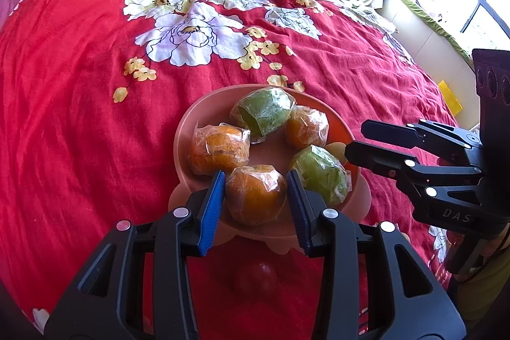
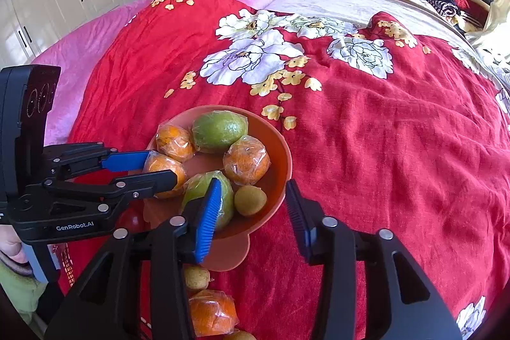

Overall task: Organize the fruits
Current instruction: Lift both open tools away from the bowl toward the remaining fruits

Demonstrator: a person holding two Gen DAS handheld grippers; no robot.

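A: Left hand-held gripper [image 1: 255,196]?
B: Clamped on a wrapped orange [image 1: 256,195] at the peach bowl's [image 1: 181,142] six o'clock.
A: Right hand-held gripper [image 2: 253,212]?
B: Apart, empty, above a kiwi [image 2: 250,200] inside.

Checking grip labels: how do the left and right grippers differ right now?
The left gripper is closed on a wrapped orange; the right gripper is open, gripping nothing. Left's fingers sit inside the bowl; right's straddle its rim. Both have blue pads and point down at the bowl.
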